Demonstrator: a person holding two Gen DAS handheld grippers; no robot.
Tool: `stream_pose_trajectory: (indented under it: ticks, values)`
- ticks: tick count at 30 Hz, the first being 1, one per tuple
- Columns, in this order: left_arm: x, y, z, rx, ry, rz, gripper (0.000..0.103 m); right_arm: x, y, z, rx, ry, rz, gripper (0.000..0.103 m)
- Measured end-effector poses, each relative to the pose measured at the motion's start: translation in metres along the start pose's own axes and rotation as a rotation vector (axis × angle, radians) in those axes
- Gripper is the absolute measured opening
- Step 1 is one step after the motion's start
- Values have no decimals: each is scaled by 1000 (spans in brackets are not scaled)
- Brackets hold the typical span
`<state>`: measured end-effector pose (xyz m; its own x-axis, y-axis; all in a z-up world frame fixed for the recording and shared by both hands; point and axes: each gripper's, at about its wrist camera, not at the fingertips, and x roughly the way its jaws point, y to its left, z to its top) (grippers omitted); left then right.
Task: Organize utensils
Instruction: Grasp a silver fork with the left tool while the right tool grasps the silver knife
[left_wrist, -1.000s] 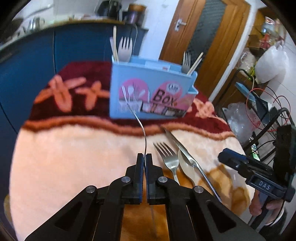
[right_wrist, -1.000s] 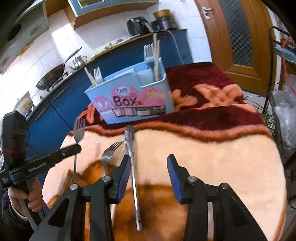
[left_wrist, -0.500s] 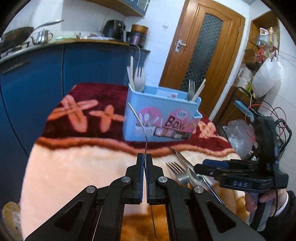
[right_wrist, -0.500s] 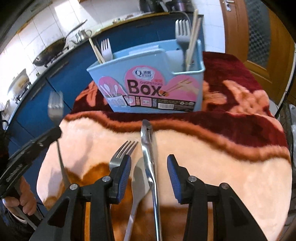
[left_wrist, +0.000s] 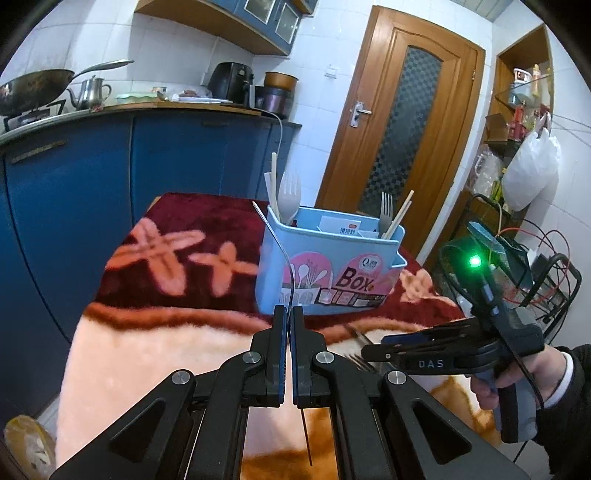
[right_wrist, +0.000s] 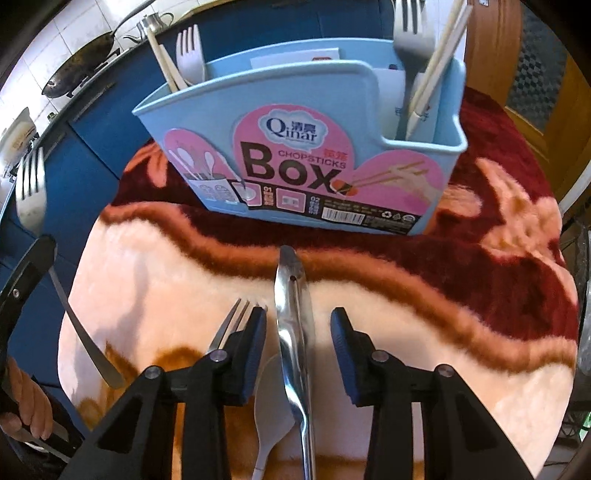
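Your left hand-held gripper (left_wrist: 287, 314) sits bottom centre of its view, jaws pinched tight on the thin handle of a steel fork (left_wrist: 286, 254) seen edge-on there; in the right wrist view that same fork (right_wrist: 31, 188) shows at the far left, tines up, clear of the blanket. The light blue plastic "Chopsticks Box" utensil holder (right_wrist: 295, 155) stands on the dark red band of the fuzzy peach-and-maroon blanket (right_wrist: 461, 295) covering the worktop, upper middle of the right view, already holding pale forks and chopsticks in both end compartments. Your right hand-held gripper (right_wrist: 298, 321) is bottom centre of its own view, pointed down, jaws roughly half open and just closing in a bit, with a shiny steel table knife (right_wrist: 293, 325) lying between the blue pads, not touched by either. Just left of the knife lie a white spoon (right_wrist: 271, 402) and another steel fork (right_wrist: 231, 325), partly hidden behind the left finger. Your right hand (left_wrist: 517, 373) shows at the right edge of the left view.
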<state>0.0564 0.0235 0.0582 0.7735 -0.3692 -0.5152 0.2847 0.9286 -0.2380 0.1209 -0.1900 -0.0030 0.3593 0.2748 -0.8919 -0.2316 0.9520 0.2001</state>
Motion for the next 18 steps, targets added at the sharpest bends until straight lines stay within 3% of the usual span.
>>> stream_pose_trajectory:
  ticks: [4,7,11,12,13,16,18]
  values:
    - [-3,0,2,-3,-21,5,1,4,-1,3,1,11,-1,37]
    - [-4,-2,2,2,-29,9,1,2,-2,1,-12,4,-22,25]
    - [-4,-3,2,-2,-33,10,1,0,-4,-3,-5,-15,-6,22]
    - [-5,-4,2,-2,-36,11,1,-2,-5,-4,-6,-25,1,22]
    - [-5,-5,2,0,-38,10,1,-5,-7,-6,-8,-42,12,13]
    - [-7,-7,1,10,-51,9,1,-22,-13,-15,-3,-114,53,4]
    - [-9,-8,2,8,-62,8,1,-36,-19,-21,9,-165,74,4]
